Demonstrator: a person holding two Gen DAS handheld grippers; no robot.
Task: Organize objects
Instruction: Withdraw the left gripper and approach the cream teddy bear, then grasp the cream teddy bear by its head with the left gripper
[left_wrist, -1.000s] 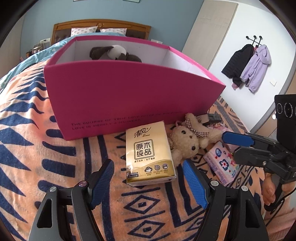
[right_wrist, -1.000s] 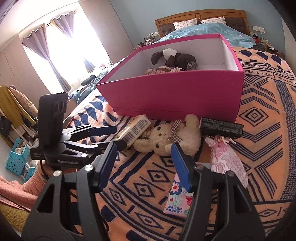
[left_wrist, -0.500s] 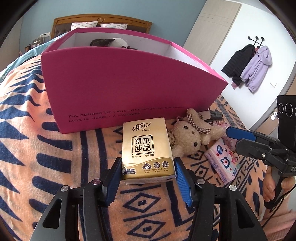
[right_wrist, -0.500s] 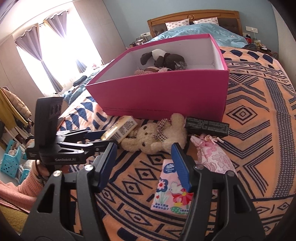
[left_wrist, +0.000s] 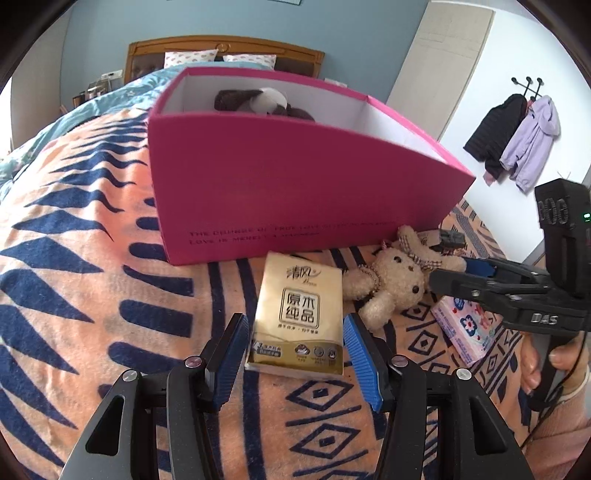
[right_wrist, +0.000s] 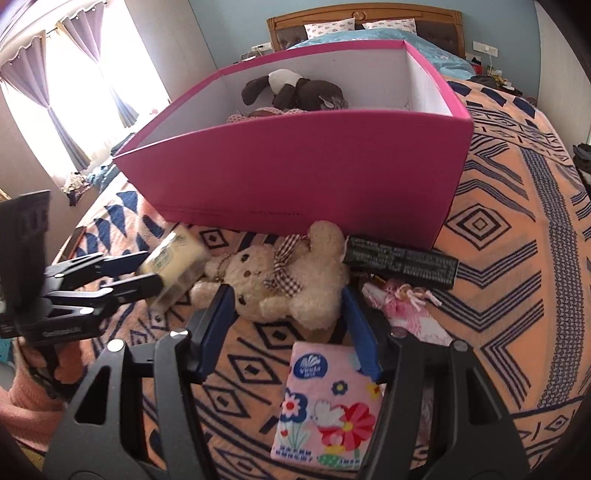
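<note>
A gold tissue pack lies on the patterned bedspread in front of a pink box. My left gripper has its blue pads on both sides of the pack's near end, touching or nearly so. In the right wrist view the pack sits between the left gripper's fingers and looks tilted up. My right gripper is open and empty over a cream teddy bear, with a pink flowered tissue pack below it. The pink box holds a dark plush dog.
A black flat case and a pink drawstring pouch lie right of the bear. The bed's headboard and pillows are behind the box. Jackets hang on the wall at right. A curtained window is at left.
My left gripper moved forward and narrowed around the gold tissue pack. My right gripper moved closer to the teddy bear, staying open.
</note>
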